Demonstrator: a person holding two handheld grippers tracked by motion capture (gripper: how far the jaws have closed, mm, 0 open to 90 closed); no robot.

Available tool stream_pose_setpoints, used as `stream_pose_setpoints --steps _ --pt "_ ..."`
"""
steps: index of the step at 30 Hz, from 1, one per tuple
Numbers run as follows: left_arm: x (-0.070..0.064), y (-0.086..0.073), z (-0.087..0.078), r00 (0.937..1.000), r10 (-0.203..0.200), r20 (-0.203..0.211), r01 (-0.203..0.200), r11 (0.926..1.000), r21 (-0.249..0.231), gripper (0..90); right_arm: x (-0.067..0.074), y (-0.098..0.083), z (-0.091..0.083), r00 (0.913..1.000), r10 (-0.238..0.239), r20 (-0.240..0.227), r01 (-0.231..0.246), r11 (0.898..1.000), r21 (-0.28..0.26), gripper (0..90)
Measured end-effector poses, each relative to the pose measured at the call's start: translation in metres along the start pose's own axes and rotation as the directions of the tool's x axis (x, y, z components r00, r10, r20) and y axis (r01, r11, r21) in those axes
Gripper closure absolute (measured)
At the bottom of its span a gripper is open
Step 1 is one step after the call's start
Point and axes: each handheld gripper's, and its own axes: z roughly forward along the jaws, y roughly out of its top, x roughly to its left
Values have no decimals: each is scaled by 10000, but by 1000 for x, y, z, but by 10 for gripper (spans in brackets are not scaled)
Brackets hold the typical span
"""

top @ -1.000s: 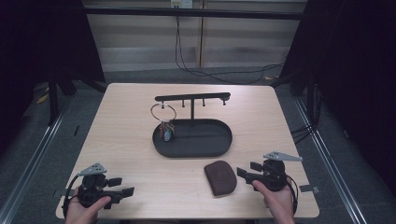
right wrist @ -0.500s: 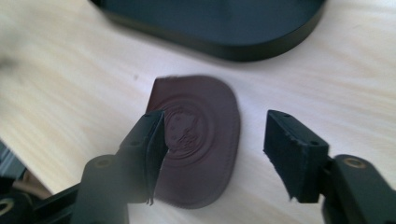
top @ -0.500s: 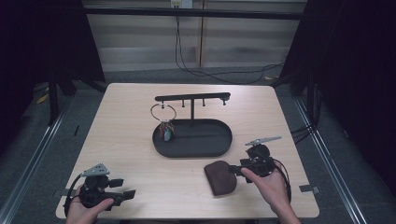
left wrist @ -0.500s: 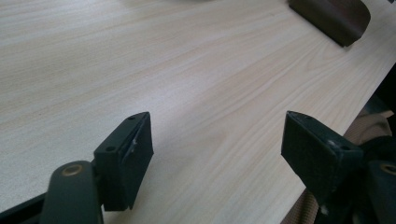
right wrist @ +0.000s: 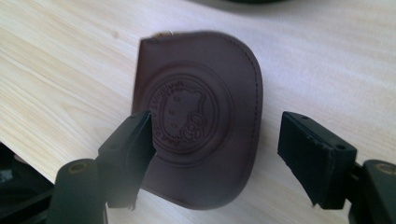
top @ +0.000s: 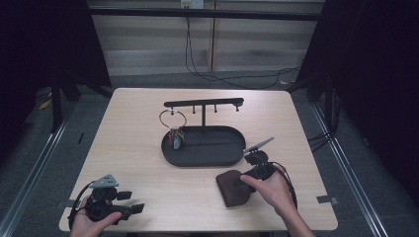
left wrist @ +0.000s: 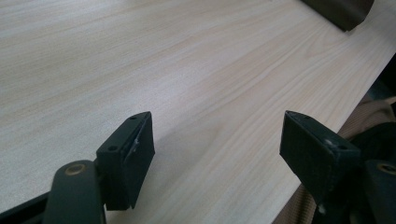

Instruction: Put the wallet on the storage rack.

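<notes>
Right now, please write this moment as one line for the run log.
right gripper: open, over brown leather pouch | left gripper: open, above bare table | black tray: holds keyring

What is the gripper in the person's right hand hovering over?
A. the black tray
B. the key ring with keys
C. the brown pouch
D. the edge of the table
C: in the right gripper view the open jaws of the right gripper sit on either side of the brown leather pouch, which lies flat on the table, while the key ring hangs from the stand over the black tray farther back.
</notes>
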Motion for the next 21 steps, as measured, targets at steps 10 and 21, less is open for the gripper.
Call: stream_pose_setpoints --steps 10,21 --pt "1 -1 2 9999 -79 -62 80 9999 81 264 0 9 8 9992 404 -29 -400 9953 883 362" --pt "6 -1 -1 9996 -268 -27 269 9996 67 275 -9 12 17 9965 828 -148 -816 9942 697 439"
